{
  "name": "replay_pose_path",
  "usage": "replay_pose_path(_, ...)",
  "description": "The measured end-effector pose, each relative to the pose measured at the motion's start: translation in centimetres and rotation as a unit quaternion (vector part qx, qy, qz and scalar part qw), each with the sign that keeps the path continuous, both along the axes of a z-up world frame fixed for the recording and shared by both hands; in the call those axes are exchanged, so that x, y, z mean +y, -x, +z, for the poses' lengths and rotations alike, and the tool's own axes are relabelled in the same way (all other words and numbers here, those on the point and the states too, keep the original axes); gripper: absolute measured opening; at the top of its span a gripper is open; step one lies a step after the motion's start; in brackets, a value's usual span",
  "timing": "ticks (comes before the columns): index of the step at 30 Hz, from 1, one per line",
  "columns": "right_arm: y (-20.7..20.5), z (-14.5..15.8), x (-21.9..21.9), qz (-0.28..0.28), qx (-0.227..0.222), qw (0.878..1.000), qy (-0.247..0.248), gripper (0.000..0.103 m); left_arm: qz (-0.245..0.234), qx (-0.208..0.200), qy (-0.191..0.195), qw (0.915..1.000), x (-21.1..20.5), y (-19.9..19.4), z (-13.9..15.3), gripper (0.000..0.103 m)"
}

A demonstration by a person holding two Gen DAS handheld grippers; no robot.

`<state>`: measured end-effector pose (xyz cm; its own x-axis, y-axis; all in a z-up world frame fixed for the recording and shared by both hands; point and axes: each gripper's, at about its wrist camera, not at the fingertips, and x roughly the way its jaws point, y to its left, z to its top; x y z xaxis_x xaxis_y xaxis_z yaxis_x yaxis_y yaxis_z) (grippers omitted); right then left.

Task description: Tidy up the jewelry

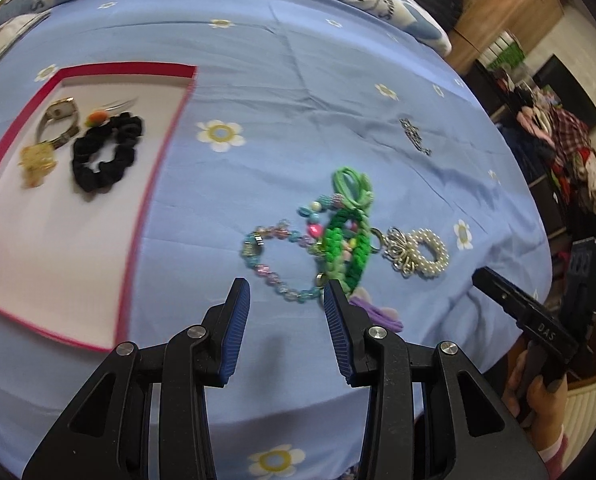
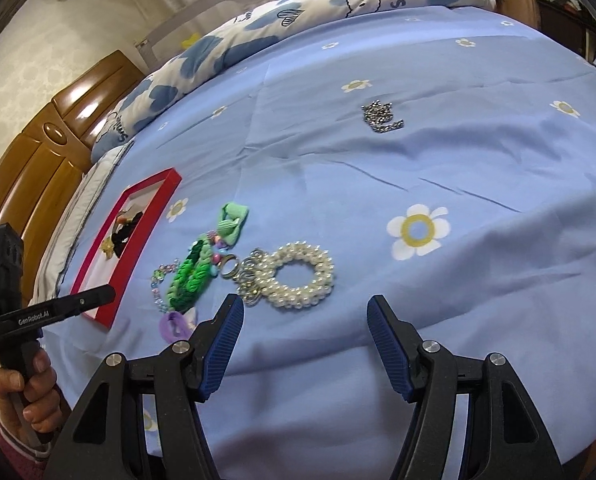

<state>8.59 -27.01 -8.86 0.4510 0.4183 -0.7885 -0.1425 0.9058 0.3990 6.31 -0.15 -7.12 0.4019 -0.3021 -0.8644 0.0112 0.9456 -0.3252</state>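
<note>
A red-rimmed tray (image 1: 159, 152) lies on the blue bedsheet at left, holding a gold watch (image 1: 57, 118), a yellow charm (image 1: 37, 164) and a black scrunchie (image 1: 105, 154). A pile of jewelry lies right of it: a pastel bead bracelet (image 1: 271, 258), a green braided band (image 1: 344, 248), light green hair ties (image 1: 352, 186), a pearl bracelet (image 1: 428, 254) (image 2: 302, 276) and a purple piece (image 1: 374, 312). A silver chain (image 2: 382, 116) lies apart, farther back. My left gripper (image 1: 285, 296) is open and empty just before the bead bracelet. My right gripper (image 2: 304, 314) is open and empty just before the pearl bracelet.
A blue-and-white quilt (image 2: 298, 12) is bunched along the far side of the bed. A wooden headboard (image 2: 37, 160) stands at the left. The bed's edge drops off at the right, with cluttered dark shelves (image 1: 558, 152) beyond.
</note>
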Motion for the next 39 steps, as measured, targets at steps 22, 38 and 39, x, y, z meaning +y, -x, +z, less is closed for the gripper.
replay_pose_path(22,-3.3,-2.7,3.0,0.044,0.004,0.998,0.04,0.049,-0.072,0.033,-0.034,0.9963,-5.6,-4.4,-4.3,0.026)
replay_pose_path(38,-2.7,-1.3,3.2,0.041,-0.019,0.999,0.027,0.011,-0.072,-0.002,0.009,0.9974,-4.4,-2.6,-1.5,0.01)
replay_pose_path(39,-2.6,-1.2,3.2,0.04,-0.02,0.999,0.026,0.011,-0.068,-0.006,0.013,0.9976,-4.0,-2.4,-1.2,0.01)
